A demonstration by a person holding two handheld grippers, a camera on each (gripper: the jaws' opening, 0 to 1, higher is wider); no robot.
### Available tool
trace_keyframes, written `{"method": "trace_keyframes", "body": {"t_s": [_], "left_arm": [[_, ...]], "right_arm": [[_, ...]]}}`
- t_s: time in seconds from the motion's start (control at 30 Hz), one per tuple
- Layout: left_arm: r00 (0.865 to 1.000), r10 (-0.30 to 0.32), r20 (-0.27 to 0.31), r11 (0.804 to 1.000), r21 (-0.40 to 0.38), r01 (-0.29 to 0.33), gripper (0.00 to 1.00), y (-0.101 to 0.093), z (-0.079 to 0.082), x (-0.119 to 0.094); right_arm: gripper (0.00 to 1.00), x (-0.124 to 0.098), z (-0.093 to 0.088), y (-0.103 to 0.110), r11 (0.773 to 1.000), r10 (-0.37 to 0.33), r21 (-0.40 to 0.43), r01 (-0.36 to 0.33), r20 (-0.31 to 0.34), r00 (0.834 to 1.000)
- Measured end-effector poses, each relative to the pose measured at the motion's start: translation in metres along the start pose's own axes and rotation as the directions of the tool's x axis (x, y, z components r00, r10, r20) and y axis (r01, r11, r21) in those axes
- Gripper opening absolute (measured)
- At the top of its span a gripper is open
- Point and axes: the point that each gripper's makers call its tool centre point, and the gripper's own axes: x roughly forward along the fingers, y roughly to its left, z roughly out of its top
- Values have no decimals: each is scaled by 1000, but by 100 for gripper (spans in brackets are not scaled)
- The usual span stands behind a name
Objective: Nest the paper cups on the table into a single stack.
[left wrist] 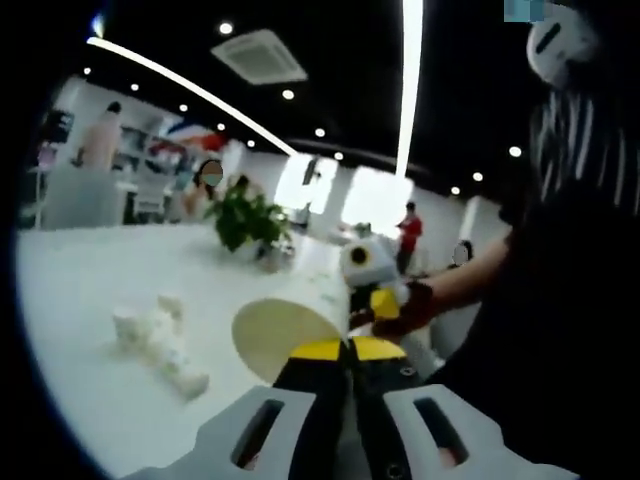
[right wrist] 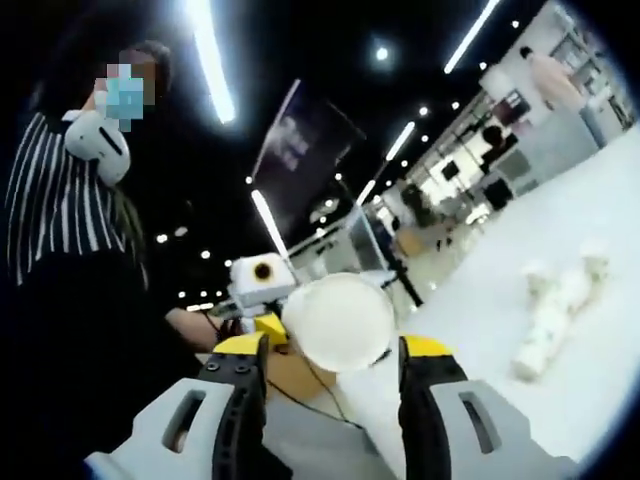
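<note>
My left gripper (left wrist: pixel 350 347) is shut, its yellow-tipped jaws pinching the rim of a white paper cup (left wrist: pixel 282 333) whose tan open mouth faces the camera. In the right gripper view the same cup (right wrist: pixel 338 322) shows its round white base, held up between the wide-apart jaws of my right gripper (right wrist: pixel 333 346); a thin gap shows on each side. The right gripper (left wrist: pixel 378 296) comes in from the right at the cup's far end, held by a gloved hand (left wrist: pixel 412 308). The left gripper (right wrist: pixel 258 290) appears behind the cup.
A white table (left wrist: pixel 80 290) spreads out below. A lumpy row of white things (left wrist: pixel 160 342) lies on it, also visible as white lumps (right wrist: pixel 555 310), too blurred to tell what. A potted plant (left wrist: pixel 246 221) stands further back. The person in a striped top (right wrist: pixel 60 200) is close.
</note>
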Motion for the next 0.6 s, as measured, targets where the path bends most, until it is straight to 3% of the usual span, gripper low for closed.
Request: {"method": "trace_keyframes", "body": {"t_s": [0.13, 0.23, 0.37, 0.43, 0.6], "left_arm": [[1000, 7, -18, 1000, 15, -6, 0, 2, -2, 0], [999, 21, -35, 999, 28, -20, 0, 5, -4, -2], [996, 46, -77, 998, 55, -42, 0, 10, -11, -6], [994, 50, -97, 997, 58, -45, 0, 12, -15, -8], [992, 70, -108, 996, 60, -63, 0, 17, -16, -13]], "right_arm": [[50, -2, -1, -3, 999, -26, -26, 25, -9, 1000], [49, -8, -1, -14, 992, -92, -86, 91, -15, 996], [55, -19, 4, -30, 974, -204, -102, 203, -5, 979], [58, -25, 11, -40, 951, -271, -153, 270, 15, 962], [63, -36, 18, -53, 915, -352, -199, 350, 27, 936]]}}
